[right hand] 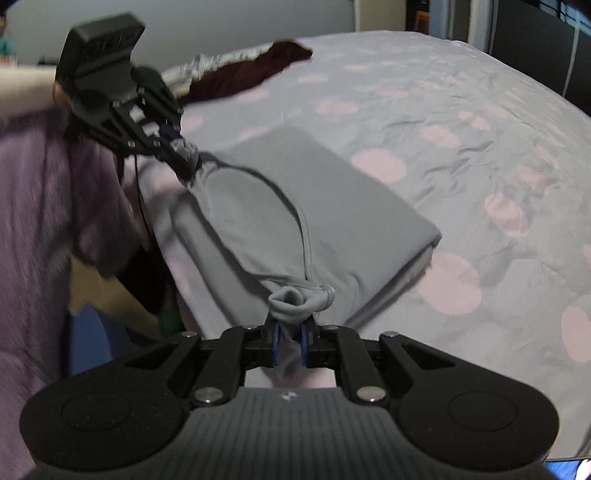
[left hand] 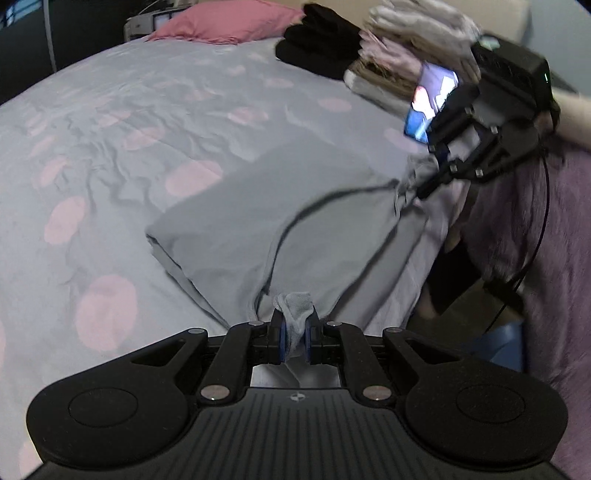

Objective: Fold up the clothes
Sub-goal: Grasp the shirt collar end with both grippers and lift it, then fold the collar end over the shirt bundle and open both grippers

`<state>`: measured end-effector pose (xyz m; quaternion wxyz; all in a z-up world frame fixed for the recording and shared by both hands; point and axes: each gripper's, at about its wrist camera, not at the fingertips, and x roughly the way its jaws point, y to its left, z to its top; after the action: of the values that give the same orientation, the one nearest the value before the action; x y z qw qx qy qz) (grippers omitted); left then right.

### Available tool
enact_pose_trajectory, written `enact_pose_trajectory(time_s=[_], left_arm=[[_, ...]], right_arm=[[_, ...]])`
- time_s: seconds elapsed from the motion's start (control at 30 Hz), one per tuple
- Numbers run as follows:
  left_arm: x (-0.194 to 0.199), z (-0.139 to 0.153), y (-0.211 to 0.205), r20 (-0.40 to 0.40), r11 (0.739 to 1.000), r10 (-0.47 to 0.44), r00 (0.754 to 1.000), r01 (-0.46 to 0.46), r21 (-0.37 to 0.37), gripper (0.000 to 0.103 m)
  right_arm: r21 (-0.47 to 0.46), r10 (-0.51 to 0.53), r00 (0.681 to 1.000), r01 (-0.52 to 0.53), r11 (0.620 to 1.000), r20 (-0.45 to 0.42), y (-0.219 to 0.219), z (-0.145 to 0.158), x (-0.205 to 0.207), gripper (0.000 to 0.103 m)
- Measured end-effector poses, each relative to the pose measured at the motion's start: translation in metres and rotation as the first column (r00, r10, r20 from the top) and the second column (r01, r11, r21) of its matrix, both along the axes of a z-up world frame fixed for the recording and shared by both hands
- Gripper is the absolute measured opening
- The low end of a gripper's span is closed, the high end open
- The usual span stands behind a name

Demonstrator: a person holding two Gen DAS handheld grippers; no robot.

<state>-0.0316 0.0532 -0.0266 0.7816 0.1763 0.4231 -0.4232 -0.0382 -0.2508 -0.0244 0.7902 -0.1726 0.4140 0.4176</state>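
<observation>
In the left wrist view, a bunched corner of the grey garment [left hand: 258,206] is seen pinched between the blue pads of the left tool [left hand: 294,328], the jaws drawn in tight on the cloth. From the right wrist view the same is shown for the right tool [right hand: 289,334]: a rolled knot of grey fabric is clamped between its narrow pads. The neckline edge of the garment is stretched in a curved line from one tool to the other, so the near end is lifted while the rest is left lying flat and folded on the bed [left hand: 110,122].

The folded body of the garment is spread just beyond both tools, resting on the grey sheet with pink dots. A purple-sleeved arm [right hand: 44,206] is seen at the bed's near edge, blurred.

Further back in the left view, a stack of folded clothes [left hand: 402,55] is seen, pale and beige, with a black folded pile [left hand: 317,44] touching it on its left. A pink pillow [left hand: 229,22] is placed at the far end of the bed. In the right view a dark maroon garment [right hand: 243,74] is laid at the far edge.
</observation>
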Motion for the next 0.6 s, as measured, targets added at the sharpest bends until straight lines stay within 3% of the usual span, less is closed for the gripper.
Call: enact_pose_trajectory(time_s=[0.17,0.27,0.33,0.43,0.6], left_arm=[[-0.011,-0.009,-0.005,0.029,0.998,-0.042,0.999,0.041,0.04,0.01],[-0.02,-0.004,-0.008,0.039,0.994,-0.088,0.995,0.085,0.062,0.015],[-0.025,-0.003,-0.01,0.018,0.989,-0.128,0.992,0.127,0.077,0.016],[-0.036,-0.005,-0.016,-0.021,0.976,-0.192,0.981,0.193,0.105,0.016],[-0.047,-0.008,-0.022,-0.045,0.96,-0.238,0.97,0.242,0.143,0.016]], right_arm=[[-0.071,0.064,0.996,-0.06,0.996,0.059,0.006,-0.01,-0.015,0.014],[-0.128,0.123,0.987,-0.109,0.986,0.106,0.012,-0.012,-0.027,0.02],[-0.164,0.162,0.979,-0.141,0.976,0.126,0.015,-0.011,-0.034,0.03],[-0.21,0.215,0.967,-0.184,0.96,0.134,0.019,-0.01,-0.042,0.033],[-0.256,0.28,0.958,-0.256,0.932,0.063,0.021,-0.012,-0.05,0.034]])
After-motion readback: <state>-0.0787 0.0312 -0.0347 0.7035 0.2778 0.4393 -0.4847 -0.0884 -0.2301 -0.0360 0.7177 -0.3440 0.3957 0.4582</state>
